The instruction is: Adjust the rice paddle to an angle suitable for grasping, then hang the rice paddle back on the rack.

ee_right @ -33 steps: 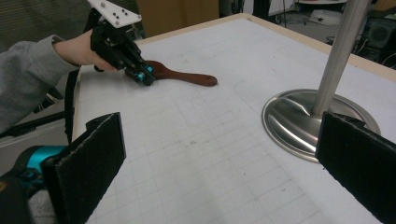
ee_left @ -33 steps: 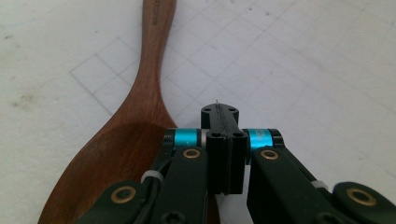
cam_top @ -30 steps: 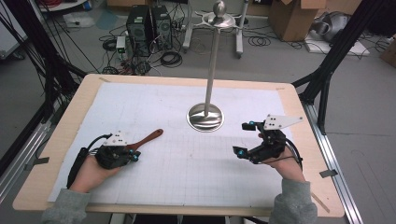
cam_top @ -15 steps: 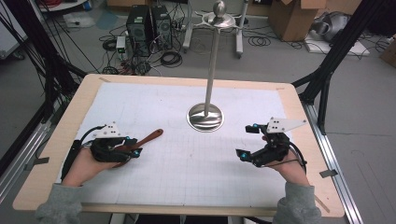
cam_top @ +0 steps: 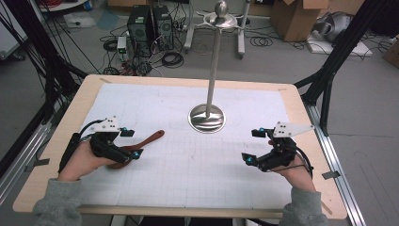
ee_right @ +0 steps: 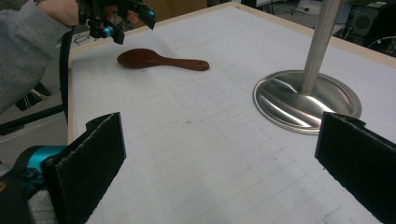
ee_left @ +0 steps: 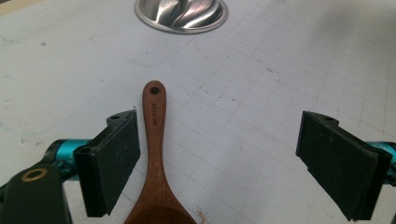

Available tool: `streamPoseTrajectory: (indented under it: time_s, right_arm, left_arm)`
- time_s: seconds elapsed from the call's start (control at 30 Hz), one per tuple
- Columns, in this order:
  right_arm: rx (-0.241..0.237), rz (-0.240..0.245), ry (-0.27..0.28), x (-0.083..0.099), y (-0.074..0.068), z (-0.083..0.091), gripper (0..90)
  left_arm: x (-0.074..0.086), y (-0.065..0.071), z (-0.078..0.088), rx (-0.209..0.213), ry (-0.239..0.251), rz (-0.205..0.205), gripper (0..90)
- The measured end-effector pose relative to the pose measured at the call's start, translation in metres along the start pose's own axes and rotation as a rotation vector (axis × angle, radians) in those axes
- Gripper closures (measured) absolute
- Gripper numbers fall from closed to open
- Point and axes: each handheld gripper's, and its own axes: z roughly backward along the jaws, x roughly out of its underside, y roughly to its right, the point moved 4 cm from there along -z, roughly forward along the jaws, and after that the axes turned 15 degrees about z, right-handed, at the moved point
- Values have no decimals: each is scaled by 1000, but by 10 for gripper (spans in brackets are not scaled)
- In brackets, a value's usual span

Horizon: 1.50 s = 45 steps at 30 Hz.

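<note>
A brown wooden spoon (cam_top: 149, 139) lies flat on the white gridded mat, handle towards the metal stand. My left gripper (cam_top: 131, 143) hovers over its bowl end. Its jaws have just been opening and now stand wide; the spoon (ee_left: 154, 140) lies between them close to the left pad (ee_left: 116, 158), which does not press on it. My right gripper (cam_top: 251, 146) is held above the mat at the right, open with nothing between its pads (ee_right: 88, 163). From there the spoon (ee_right: 159, 59) and the left gripper (ee_right: 126, 21) show farther off.
A polished metal stand with a round base (cam_top: 207, 117) and a tall pole stands at the middle back of the mat; its base (ee_right: 308, 100) is close ahead of the right gripper. The wooden table edge (cam_top: 188, 210) runs along the front.
The left gripper's jaws have gone from shut on the spoon to wide open, and the hand has drawn slightly back to the left and up. The spoon stays on the mat. The right hand has barely moved.
</note>
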Motion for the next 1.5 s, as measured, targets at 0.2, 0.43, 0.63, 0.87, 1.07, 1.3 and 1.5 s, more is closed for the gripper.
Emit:
streamPoseTrajectory:
  time_s: [0.2,0.43,0.63,0.87,1.07,1.3,1.5]
  right_arm:
    - [6,-10,-4,3,-1,4,4]
    - [12,-8,1,4,-2,7,4]
    - [12,-9,0,3,-2,7,4]
    - [11,-9,-3,4,-3,8,4]
    - [18,-13,-4,5,-3,11,4]
    - [22,-15,-8,7,-4,12,4]
    - [23,-14,-7,8,-5,14,4]
  left_arm:
    - [-2,-4,-5,-32,-38,3,143]
    - [-4,-7,-2,-43,-48,24,148]
    - [-1,-10,-8,-68,-82,17,153]
    - [2,-15,-19,-134,-116,-4,160]
    - [4,-17,-25,-140,-136,-5,190]
    - [4,-24,-34,-180,-152,-11,187]
    - [7,-26,-40,-167,-176,-3,204]
